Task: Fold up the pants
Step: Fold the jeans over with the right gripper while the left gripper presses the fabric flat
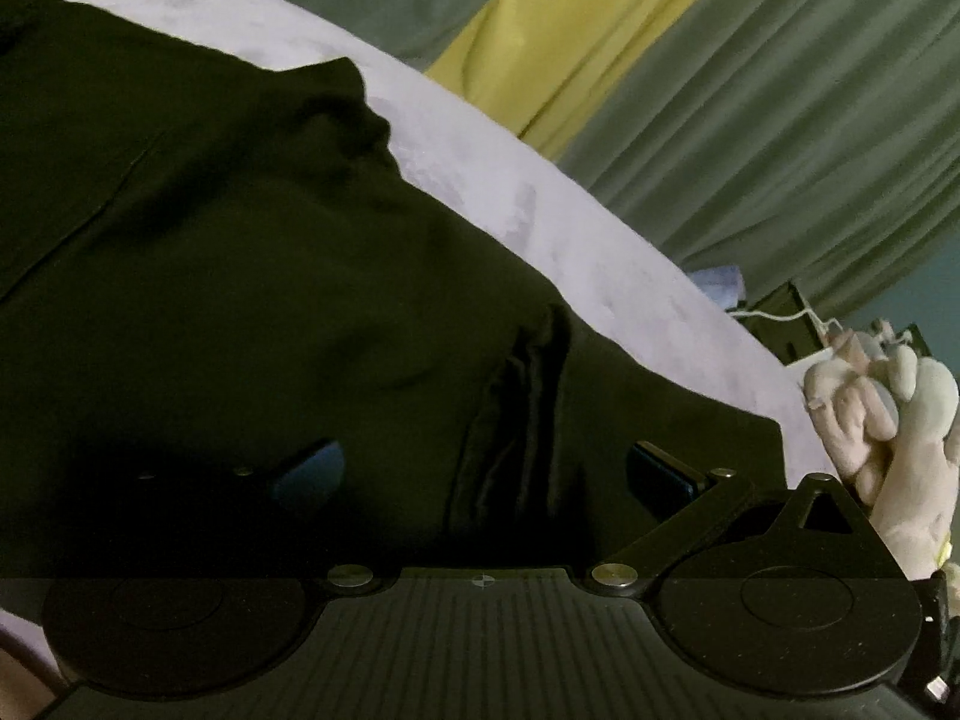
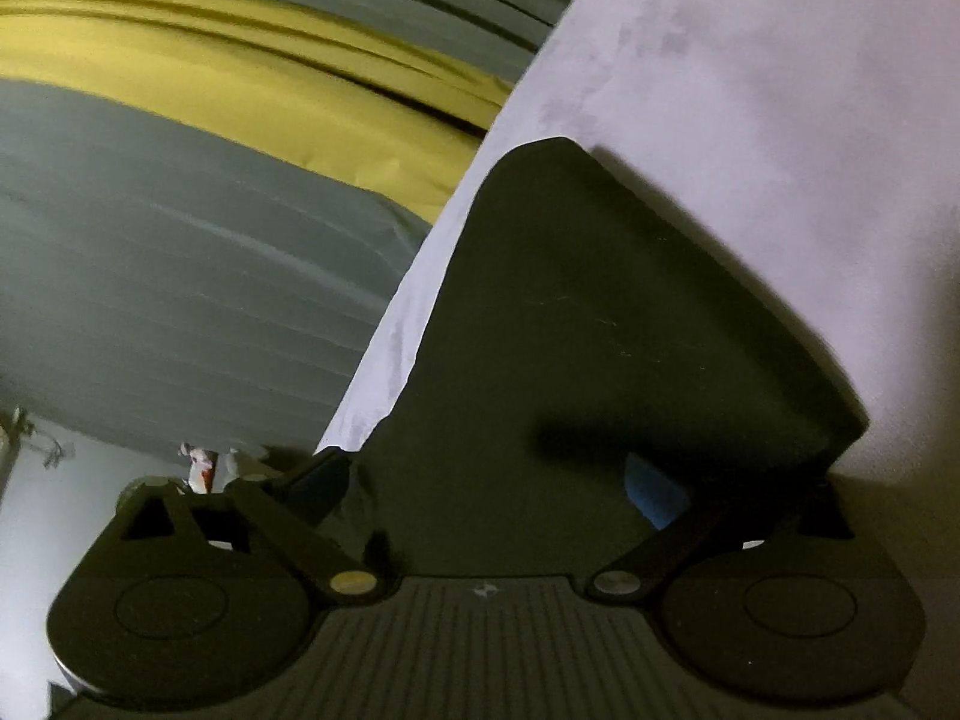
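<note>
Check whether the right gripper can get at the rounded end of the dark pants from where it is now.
Probably yes. The right gripper stands open just above the pants, which lie flat on the pale bed cover, and nothing lies between its fingers and the rounded end ahead.

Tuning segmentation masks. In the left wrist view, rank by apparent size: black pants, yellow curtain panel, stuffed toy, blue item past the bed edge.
1. black pants, filling most of the frame
2. yellow curtain panel
3. stuffed toy, cut off by the frame edge and nearer the camera, so its rank is unsure
4. blue item, smallest, partly hidden
</note>
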Available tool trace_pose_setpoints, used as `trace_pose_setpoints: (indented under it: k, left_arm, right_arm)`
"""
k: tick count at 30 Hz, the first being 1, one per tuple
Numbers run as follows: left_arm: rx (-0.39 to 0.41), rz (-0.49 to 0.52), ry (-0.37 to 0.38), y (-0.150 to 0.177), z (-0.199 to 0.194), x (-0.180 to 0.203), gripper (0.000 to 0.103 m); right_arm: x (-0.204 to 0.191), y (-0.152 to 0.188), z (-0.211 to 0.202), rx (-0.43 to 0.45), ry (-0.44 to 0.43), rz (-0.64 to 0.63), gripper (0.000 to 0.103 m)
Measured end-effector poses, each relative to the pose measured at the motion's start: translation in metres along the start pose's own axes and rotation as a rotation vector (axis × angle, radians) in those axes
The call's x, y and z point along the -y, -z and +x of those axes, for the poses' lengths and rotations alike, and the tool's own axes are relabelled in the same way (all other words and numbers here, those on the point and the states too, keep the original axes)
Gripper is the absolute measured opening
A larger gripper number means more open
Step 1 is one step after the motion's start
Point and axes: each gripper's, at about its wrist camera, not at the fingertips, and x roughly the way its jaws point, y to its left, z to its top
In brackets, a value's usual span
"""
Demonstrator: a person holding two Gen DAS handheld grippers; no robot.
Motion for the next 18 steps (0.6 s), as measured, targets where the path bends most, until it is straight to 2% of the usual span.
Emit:
trace_pose_setpoints:
  k: [6,9,11,13,15,18]
  left_arm:
    - [-0.058,0.110,-0.008,0.006,0.015,0.022,0.103]
    - [-0.059,0.154,-0.036,0.010,0.022,0.032,0.103]
    - [-0.064,0.164,-0.027,0.012,0.023,0.036,0.103]
    - [-0.084,0.145,0.024,0.014,0.024,0.039,0.091]
    - [-0.075,0.154,-0.005,0.015,0.026,0.044,0.090]
    - [-0.066,0.184,-0.027,0.017,0.026,0.046,0.083]
  right_arm:
    - [-0.001,-0.004,-0.001,0.005,-0.008,0.016,0.099]
    - [-0.004,-0.003,-0.001,0.004,-0.001,-0.004,0.099]
    - [-0.005,-0.003,0.002,0.004,0.003,-0.020,0.099]
    - [-0.006,-0.003,0.003,0.004,0.006,-0.029,0.099]
    - [-0.006,-0.004,0.005,0.006,0.007,-0.035,0.099]
    - [-0.007,-0.004,0.006,0.009,0.011,-0.046,0.099]
